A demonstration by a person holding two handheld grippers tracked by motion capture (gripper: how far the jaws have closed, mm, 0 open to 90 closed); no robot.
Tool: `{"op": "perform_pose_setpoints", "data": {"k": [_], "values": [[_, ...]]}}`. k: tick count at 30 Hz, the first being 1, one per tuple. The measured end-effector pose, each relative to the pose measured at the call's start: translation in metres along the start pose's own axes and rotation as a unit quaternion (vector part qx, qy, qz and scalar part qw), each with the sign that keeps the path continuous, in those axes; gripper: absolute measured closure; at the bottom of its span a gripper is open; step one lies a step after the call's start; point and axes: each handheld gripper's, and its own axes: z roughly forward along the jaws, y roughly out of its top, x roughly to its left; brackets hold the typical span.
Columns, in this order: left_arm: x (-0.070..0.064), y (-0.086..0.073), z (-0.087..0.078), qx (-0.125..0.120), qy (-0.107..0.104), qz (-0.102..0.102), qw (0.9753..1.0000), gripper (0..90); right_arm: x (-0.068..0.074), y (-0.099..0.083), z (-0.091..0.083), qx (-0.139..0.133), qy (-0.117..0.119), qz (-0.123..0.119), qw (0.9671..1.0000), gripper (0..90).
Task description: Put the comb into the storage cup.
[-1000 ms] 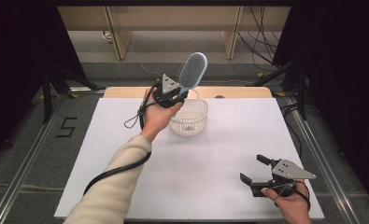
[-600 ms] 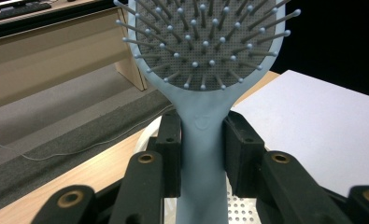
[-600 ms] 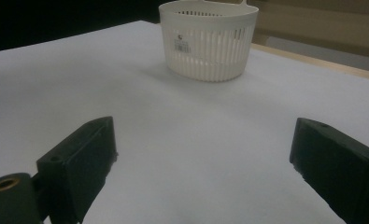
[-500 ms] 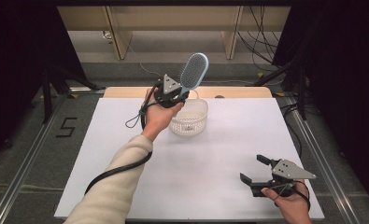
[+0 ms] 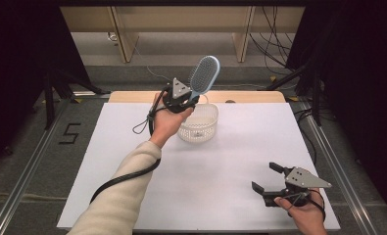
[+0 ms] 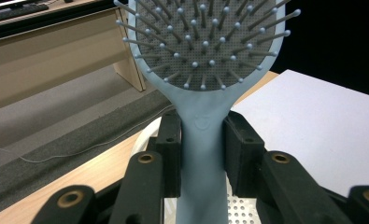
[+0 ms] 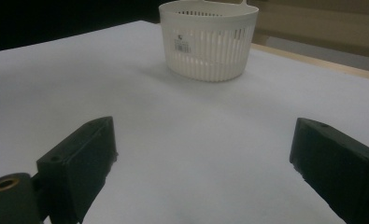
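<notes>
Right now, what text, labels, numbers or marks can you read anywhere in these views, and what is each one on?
"5": dark numeral on the grey floor left of the white table.
Small sticker on the white slotted plastic basket: print and barcode too small to read.
Embossed mark on the light blue hairbrush's handle: faint, not readable.

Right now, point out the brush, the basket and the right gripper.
brush (image 5: pixel 204 73), high view, on the bristle pad of its head.
basket (image 7: pixel 209 43), right gripper view, on its slotted side wall.
right gripper (image 5: pixel 265 177), high view, midway between its open jaw tips.
</notes>
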Motion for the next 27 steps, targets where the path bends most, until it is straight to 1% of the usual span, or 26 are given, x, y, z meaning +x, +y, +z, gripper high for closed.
{"op": "perform_pose_setpoints", "data": {"k": [2, 17, 19, 22, 27], "values": [[0.000, 0.000, 0.001, 0.000, 0.000, -0.001, 1.0000, 69.7, 0.000, 0.000, 0.000, 0.000, 0.000, 0.001, 1.0000, 7.9], [-0.002, -0.002, 0.007, -0.001, -0.004, 0.007, 1.0000, 69.7, 0.000, 0.000, 0.000, -0.001, 0.000, 0.000, 1.0000, 7.9], [-0.002, -0.003, 0.008, -0.001, -0.003, 0.007, 1.0000, 69.7, 0.000, 0.000, 0.000, -0.001, 0.000, 0.000, 1.0000, 7.9], [-0.001, -0.004, 0.009, 0.000, -0.003, 0.003, 1.0000, 69.7, 0.000, 0.000, 0.000, -0.001, 0.000, 0.000, 1.0000, 7.9], [0.000, -0.006, 0.011, 0.000, -0.003, 0.007, 1.0000, 69.7, 0.000, 0.000, 0.000, -0.001, -0.001, -0.001, 1.0000, 7.9]]}}
